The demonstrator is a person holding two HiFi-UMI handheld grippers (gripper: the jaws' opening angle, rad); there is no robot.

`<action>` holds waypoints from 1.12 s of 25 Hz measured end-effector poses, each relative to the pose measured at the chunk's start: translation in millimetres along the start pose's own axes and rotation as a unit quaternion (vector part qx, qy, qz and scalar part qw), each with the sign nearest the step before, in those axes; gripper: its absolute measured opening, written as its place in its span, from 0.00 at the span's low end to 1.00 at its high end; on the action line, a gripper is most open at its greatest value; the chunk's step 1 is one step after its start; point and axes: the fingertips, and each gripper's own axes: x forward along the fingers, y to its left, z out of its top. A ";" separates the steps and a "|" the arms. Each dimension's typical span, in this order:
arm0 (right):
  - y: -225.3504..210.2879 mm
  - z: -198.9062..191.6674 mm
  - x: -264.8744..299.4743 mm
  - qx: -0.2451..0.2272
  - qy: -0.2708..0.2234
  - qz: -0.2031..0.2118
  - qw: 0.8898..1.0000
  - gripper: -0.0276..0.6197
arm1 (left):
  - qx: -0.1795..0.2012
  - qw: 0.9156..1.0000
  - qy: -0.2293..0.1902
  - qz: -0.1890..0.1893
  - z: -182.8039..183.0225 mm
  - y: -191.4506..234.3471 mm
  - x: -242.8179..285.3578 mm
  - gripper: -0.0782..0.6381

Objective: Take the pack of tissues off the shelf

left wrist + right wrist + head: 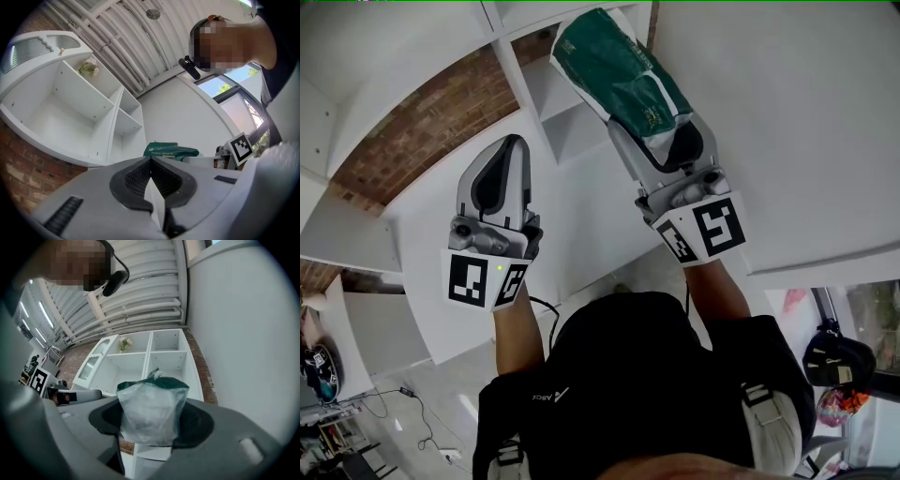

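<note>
Gripping the tissue pack [619, 70], right gripper [670, 141] holds it in front of the shelf [525, 80]. Left gripper [499, 183] sits closed, empty, facing the shelf.

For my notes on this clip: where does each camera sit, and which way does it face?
Head view: on the person's head, looking down over chest and forearms at the left gripper, right gripper and shelf.
Left gripper view: on the left gripper, along its shut jaws toward the shelf; the person's shoulder shows at right.
Right gripper view: on the right gripper, along jaws clamped on the pack of tissues, toward the shelf.
Shared: all three show pack and shelf.
</note>
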 end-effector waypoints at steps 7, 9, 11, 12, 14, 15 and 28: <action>6.8 -0.3 -11.1 -0.009 -0.004 0.012 1.000 0.46 | -0.004 1.000 -0.001 0.005 -0.2 -3.1 1.5 0.11; 5.9 2.1 -5.8 -0.010 -0.003 0.014 1.000 0.46 | -0.004 1.000 -0.001 0.006 2.1 0.2 6.6 0.11; 4.8 3.4 -1.8 -0.010 -0.003 0.016 1.000 0.46 | -0.003 1.000 0.000 0.008 3.0 2.7 9.7 0.11; 4.8 3.5 -1.8 -0.010 -0.004 0.016 1.000 0.46 | -0.002 1.000 -0.001 0.009 3.1 2.8 9.4 0.11; 5.9 3.1 -5.5 -0.010 -0.006 0.016 1.000 0.46 | 0.000 1.000 -0.003 0.010 3.1 0.7 5.8 0.11; 6.4 3.0 -7.8 -0.010 -0.007 0.015 1.000 0.46 | 0.001 1.000 -0.003 0.011 3.1 -0.7 3.7 0.11; 4.9 3.9 -2.1 -0.013 -0.009 0.013 1.000 0.46 | 0.006 1.000 -0.003 0.011 3.5 5.4 1.1 0.11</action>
